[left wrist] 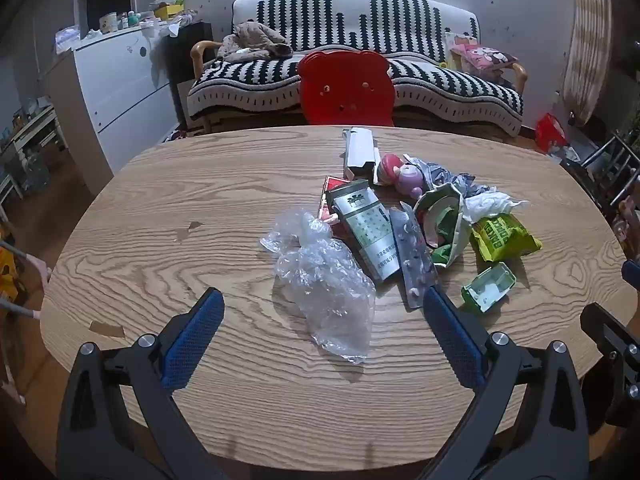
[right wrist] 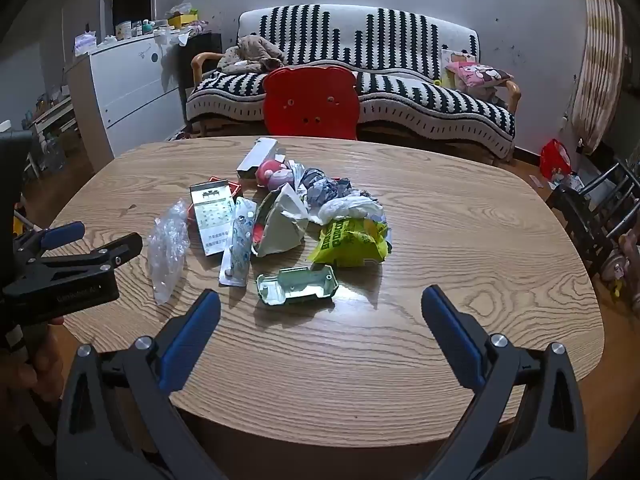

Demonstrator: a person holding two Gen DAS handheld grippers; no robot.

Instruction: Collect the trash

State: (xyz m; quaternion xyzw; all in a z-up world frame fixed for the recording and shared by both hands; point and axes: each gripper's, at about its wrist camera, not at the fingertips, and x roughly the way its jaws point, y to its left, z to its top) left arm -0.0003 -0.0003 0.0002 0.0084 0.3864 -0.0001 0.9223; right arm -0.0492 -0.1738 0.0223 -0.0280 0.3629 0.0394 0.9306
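A heap of trash lay on the oval wood-grain table (left wrist: 160, 216): a crumpled clear plastic bag (left wrist: 324, 284) nearest the left gripper (left wrist: 324, 314), then a flattened green-and-white carton (left wrist: 366, 232), a yellow-green snack wrapper (right wrist: 352, 244) and a small pale green plastic tray (right wrist: 298, 285). Both the left gripper and the right gripper (right wrist: 321, 307) hovered with fingers spread wide, holding nothing. A red bear-shaped chair back (left wrist: 346, 88) stood beyond the table's far edge.

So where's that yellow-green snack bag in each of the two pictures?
Left wrist view: the yellow-green snack bag lies at the right end of the trash pile, right of centre.
Right wrist view: the bag sits near the middle, behind the small green tray.
Shared landmark: the red bear-shaped chair behind the table.
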